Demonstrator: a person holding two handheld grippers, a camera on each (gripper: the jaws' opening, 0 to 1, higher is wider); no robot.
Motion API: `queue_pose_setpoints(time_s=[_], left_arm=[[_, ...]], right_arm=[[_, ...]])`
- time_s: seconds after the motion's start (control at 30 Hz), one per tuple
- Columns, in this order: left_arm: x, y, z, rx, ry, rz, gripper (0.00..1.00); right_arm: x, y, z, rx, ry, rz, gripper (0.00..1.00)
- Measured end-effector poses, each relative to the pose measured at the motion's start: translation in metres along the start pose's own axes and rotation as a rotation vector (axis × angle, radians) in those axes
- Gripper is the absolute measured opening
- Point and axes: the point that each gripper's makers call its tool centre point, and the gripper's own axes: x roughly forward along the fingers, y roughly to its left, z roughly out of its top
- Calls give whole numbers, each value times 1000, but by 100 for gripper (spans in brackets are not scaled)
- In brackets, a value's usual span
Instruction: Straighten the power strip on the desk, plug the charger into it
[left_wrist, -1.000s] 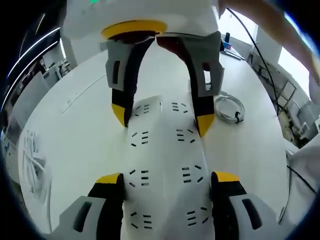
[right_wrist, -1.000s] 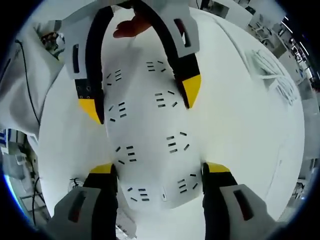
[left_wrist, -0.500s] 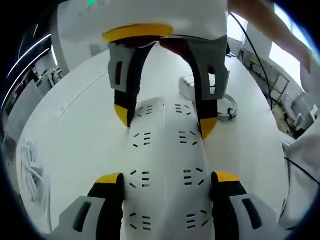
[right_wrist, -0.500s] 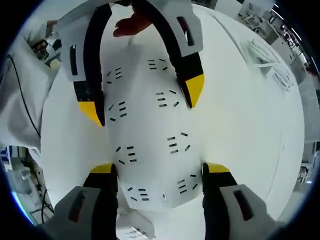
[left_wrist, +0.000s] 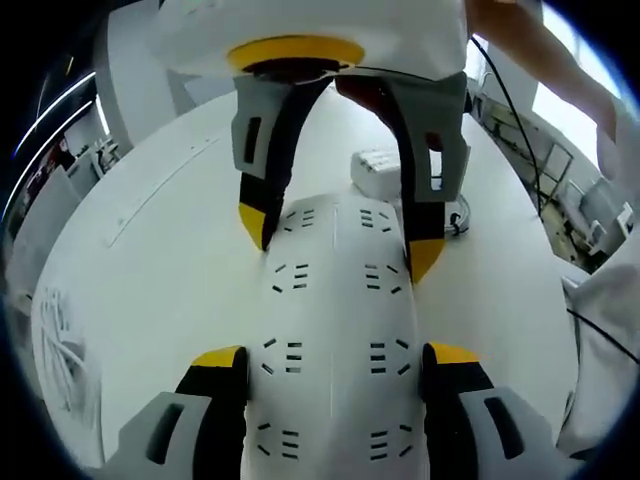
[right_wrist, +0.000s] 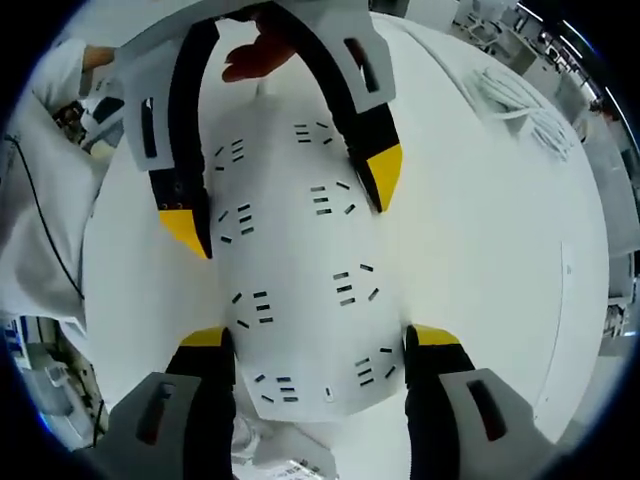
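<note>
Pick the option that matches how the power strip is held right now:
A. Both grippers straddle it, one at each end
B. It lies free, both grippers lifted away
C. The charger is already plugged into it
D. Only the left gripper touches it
A: in the left gripper view the power strip runs between the left gripper and the right gripper at its far end; every visible socket is empty.

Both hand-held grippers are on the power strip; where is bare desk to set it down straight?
Bare desk lies beside the power strip, away from the charger. Its other side is bare too. It is crowded past the far end, by the charger and coiled cable.
</note>
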Motion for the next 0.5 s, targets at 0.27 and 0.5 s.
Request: queue_pose_setpoints(time_s=[0.27, 0.5], left_arm=[[0, 0, 0, 5, -4, -3, 72], [0, 0, 0, 5, -2, -4, 72]], right_arm=[[0, -2, 1, -12, -25, 5, 68], [2, -1, 6, -150, -6, 36, 68]])
